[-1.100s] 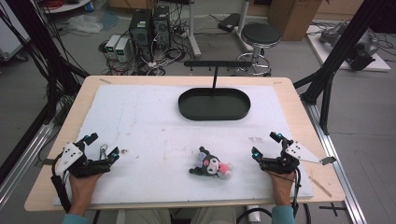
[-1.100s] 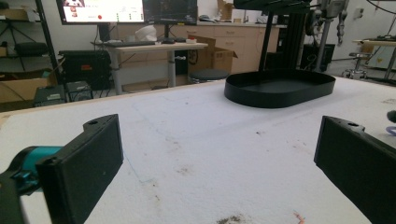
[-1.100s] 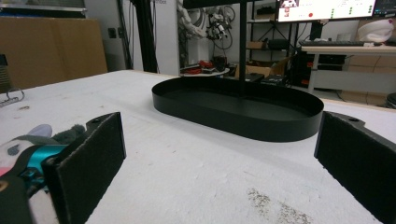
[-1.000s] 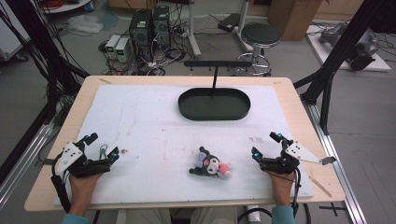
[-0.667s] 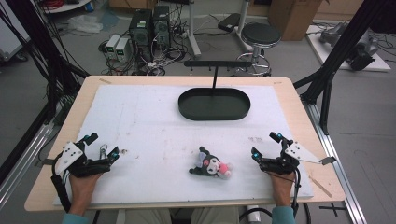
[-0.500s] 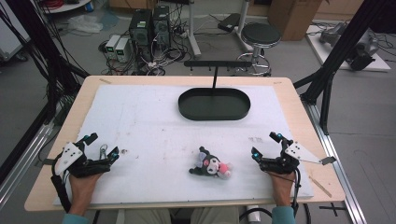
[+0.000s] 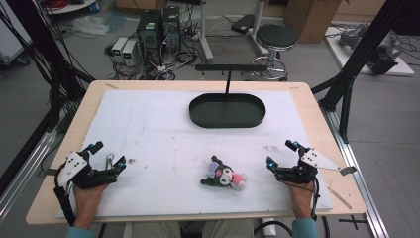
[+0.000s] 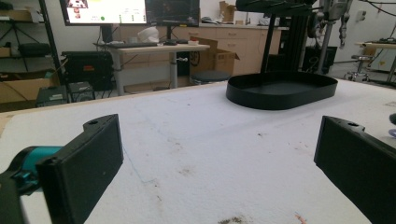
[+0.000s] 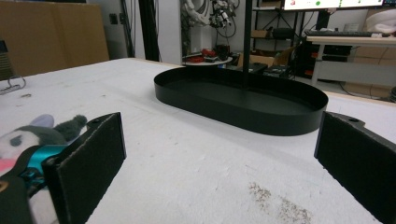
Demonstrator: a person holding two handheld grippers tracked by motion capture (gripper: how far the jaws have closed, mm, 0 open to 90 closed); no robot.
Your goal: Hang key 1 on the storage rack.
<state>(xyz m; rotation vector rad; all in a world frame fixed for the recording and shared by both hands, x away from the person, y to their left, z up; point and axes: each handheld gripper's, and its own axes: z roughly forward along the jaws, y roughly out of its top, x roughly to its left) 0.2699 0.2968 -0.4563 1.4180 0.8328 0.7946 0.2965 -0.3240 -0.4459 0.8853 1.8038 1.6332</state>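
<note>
**Plush toy waits between two open grippers**

The plush toy (image 7: pixel 224 176) lies on its side on the white foam mat (image 7: pixel 163 134), on the near side of the black oval tray (image 7: pixel 227 110) and well apart from it. Nothing touches it, so it looks like the piece set out to be picked up, with the tray the likely place for it.

The right gripper (image 7: pixel 281 155) rests on the mat just to the right of the toy, farther from the tray than the toy's head. Its jaws stand wide with nothing between them, and in the right gripper view the toy (image 9: pixel 32 135) sits off past the left jaw while the tray (image 9: pixel 243 100) lies straight ahead. The nearer of the two, it seems the one suited to the grasp, once it turns toward the toy.

The left gripper (image 7: pixel 106 156) rests near the front left corner of the mat, well apart from toy and tray alike. Its jaws are also spread wide and empty, apparently parked in readiness.
</note>
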